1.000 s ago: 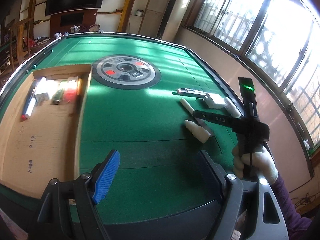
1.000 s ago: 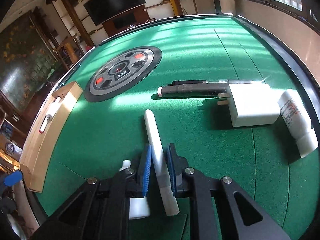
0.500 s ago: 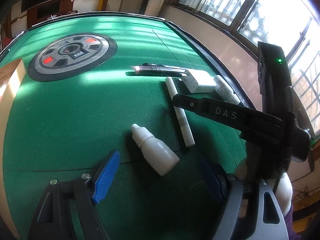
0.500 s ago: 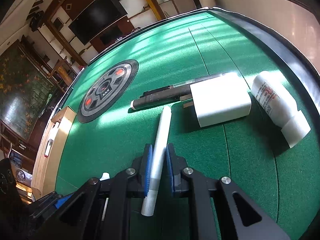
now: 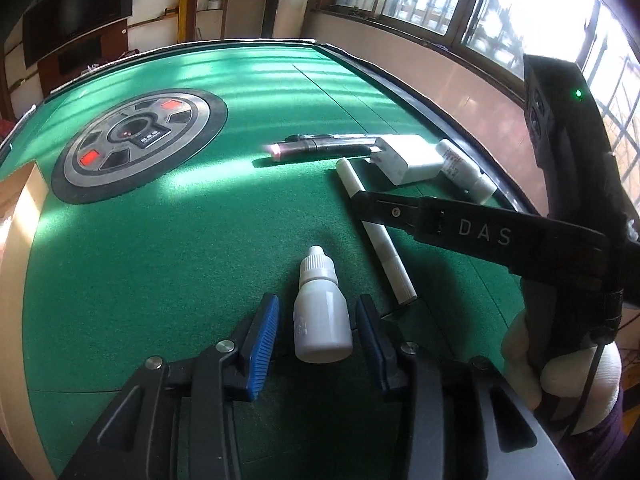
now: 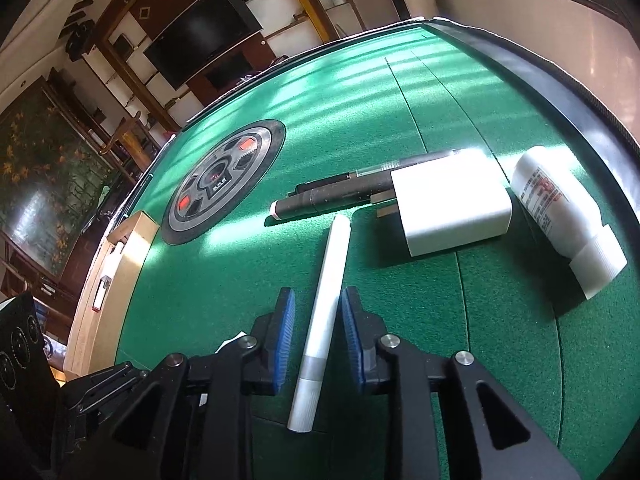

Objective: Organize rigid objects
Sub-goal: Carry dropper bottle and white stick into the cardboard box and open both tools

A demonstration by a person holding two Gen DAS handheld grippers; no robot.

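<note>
Left wrist view: the left gripper (image 5: 316,330) has just been closing — its jaws flank a small white plastic dropper bottle (image 5: 320,306) lying on the green felt table (image 5: 160,240), a gap either side, cap pointing away. Rightward, the right gripper (image 6: 318,336), just opening, loosely straddles a slim white pen-like tube (image 6: 326,308) — lengthwise between the pads, untouched.

White dropper bottle (image 5: 322,312) and white tube (image 6: 325,316) on green felt (image 5: 160,260); bottle label (image 6: 546,196) print seemingly red.
</note>
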